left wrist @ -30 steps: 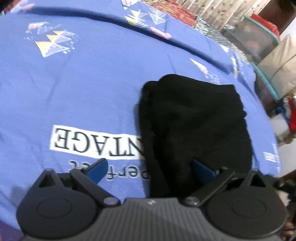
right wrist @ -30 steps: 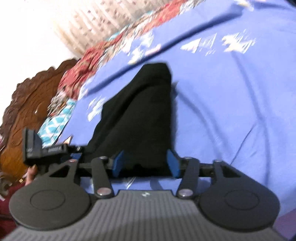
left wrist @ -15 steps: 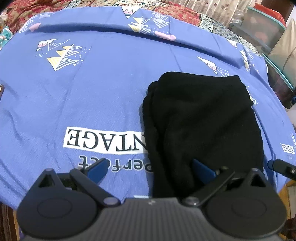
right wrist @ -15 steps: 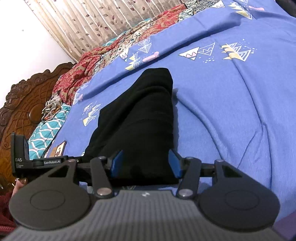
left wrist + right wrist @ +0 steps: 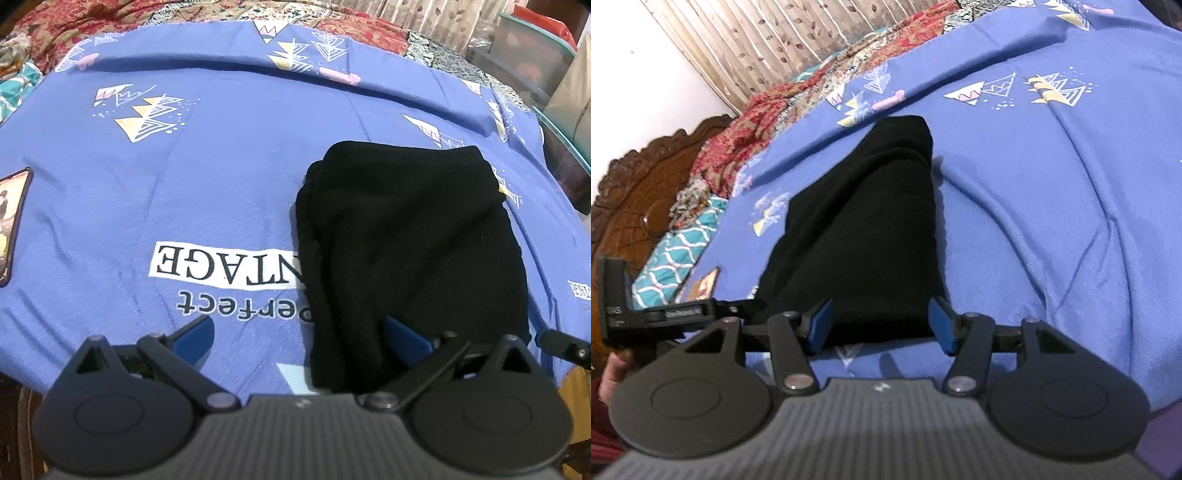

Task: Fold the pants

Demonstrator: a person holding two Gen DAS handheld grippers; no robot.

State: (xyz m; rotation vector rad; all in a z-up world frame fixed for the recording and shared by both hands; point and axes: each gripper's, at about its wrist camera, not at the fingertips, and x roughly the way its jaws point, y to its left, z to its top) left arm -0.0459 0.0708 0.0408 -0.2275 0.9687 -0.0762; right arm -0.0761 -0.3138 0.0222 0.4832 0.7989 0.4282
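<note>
In the left wrist view, I see the black pants (image 5: 402,251) lying on the blue bed sheet (image 5: 221,166). They fill the middle right of the frame and are folded into a thick stack. Their long side runs from the bottom of the frame up and away from me. The near end sits right at my left gripper (image 5: 299,338). Its fingers (image 5: 194,336) are wide apart. One blue finger is over the bare sheet at lower left. The other is over the dark cloth at lower right. I do not see them pressing on anything. The near left edge of the pants lies between them. The tip of my other tool peeks in at the lower right edge.

In the right wrist view, the pants (image 5: 864,229) run from the bottom middle up toward the upper middle. They get narrower as they go away. The near end sits between the fingers of my right gripper (image 5: 881,325), which are partly apart. I cannot tell if they touch the cloth. The left gripper (image 5: 657,314) shows at the left edge, just beside the pants.

Both hands are at the same near end, so I think the next fold goes away from me, along the long side.

The pants look soft, thick and fuzzy, like knit cloth. The sheet is thin and wrinkled, with printed triangles and words.
</note>
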